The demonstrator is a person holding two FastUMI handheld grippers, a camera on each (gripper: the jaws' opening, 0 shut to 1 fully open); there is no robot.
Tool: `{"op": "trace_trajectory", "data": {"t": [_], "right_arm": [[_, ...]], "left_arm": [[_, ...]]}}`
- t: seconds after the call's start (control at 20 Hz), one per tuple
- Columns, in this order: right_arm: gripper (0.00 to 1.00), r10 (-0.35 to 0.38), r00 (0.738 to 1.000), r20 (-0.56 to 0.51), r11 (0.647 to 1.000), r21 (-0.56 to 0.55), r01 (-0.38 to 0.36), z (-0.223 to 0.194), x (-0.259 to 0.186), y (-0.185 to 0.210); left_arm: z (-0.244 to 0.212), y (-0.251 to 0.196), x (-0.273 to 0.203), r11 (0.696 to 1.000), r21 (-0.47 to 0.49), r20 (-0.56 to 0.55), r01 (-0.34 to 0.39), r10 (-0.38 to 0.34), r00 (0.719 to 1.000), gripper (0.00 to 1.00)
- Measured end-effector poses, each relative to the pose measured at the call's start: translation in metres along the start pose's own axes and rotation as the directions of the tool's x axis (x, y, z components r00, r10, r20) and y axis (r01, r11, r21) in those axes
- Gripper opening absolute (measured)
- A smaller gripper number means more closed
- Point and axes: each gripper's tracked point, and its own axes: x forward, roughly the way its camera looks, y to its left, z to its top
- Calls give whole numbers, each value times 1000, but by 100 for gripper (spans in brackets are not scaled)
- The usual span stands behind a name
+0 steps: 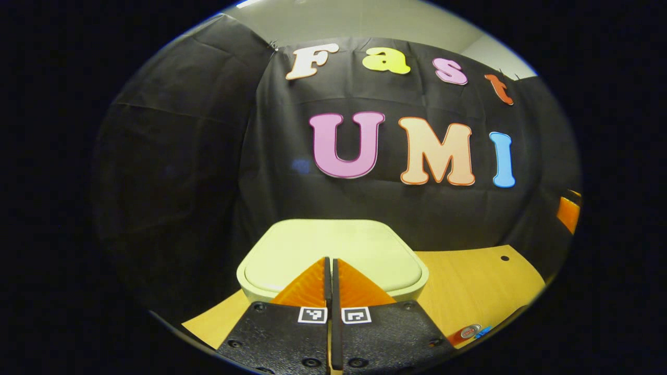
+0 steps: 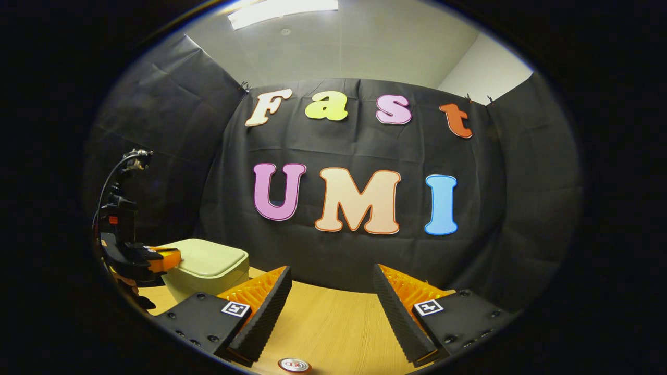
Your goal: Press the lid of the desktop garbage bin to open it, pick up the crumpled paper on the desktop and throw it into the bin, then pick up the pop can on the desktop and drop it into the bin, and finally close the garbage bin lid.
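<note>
Looking along the left gripper in the left gripper view, its two fingers are pressed together with nothing between them, and their joined tips lie over the near edge of the garbage bin lid; whether they actually touch the lid cannot be told from this angle. The garbage bin is a pale green, rounded-square tub, and its lid is a flat panel of the same colour with soft corners, lying closed and level inside the rim. It stands on a light wooden desktop close to the black cloth wall. At the lower right edge of this view the pop can stands on the desktop, small and distorted, with a silvery top and what seems to be a red body. In the right gripper view, the right gripper is spread wide, its fingers well apart and holding nothing, with bare wood showing between them. The pop can sits at the very bottom edge, below and between the fingers, seen from above as a round silver top with a red rim. Far to the left the garbage bin stands on the desktop, lid shut, and the left gripper reaches in from the left with its tips meeting the lid's near edge.
</note>
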Motion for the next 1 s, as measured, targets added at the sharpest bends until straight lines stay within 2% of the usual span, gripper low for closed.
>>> {"op": "trace_trajectory", "data": {"t": [0.1,0.15,0.3,0.55,0.6,0.75,0.8,0.95,1.0], "right_arm": [[98,3,1000,1,1000,7,-3,0,-2,-2],[98,2,1000,6,1000,15,-2,2,-1,-7],[98,-19,1000,19,999,28,18,12,-1,-30],[100,-70,998,3,997,36,70,8,-4,-78],[100,-74,997,-12,996,41,74,3,-4,-85],[98,-72,996,-52,996,51,75,-13,-9,-99],[98,-67,996,-61,996,54,70,-19,-9,-102],[98,-49,990,-130,997,47,55,-52,-12,-110],[98,-42,986,-159,998,48,50,-65,-13,-112]], "left_arm": [[3,-1,-3,998,-62,14,9,-9,1000,0],[13,0,-5,998,-53,75,15,-11,997,0],[15,-1,-7,999,35,86,-19,16,996,0],[60,-50,-25,995,11,201,104,-104,974,0],[62,-54,-27,994,9,209,107,-107,972,13],[60,-75,-33,992,4,203,127,-125,971,14],[59,-81,-37,991,10,201,137,-136,970,22],[63,-101,-45,987,39,216,154,-159,963,30],[64,-110,-49,985,47,222,164,-170,960,41]]}}
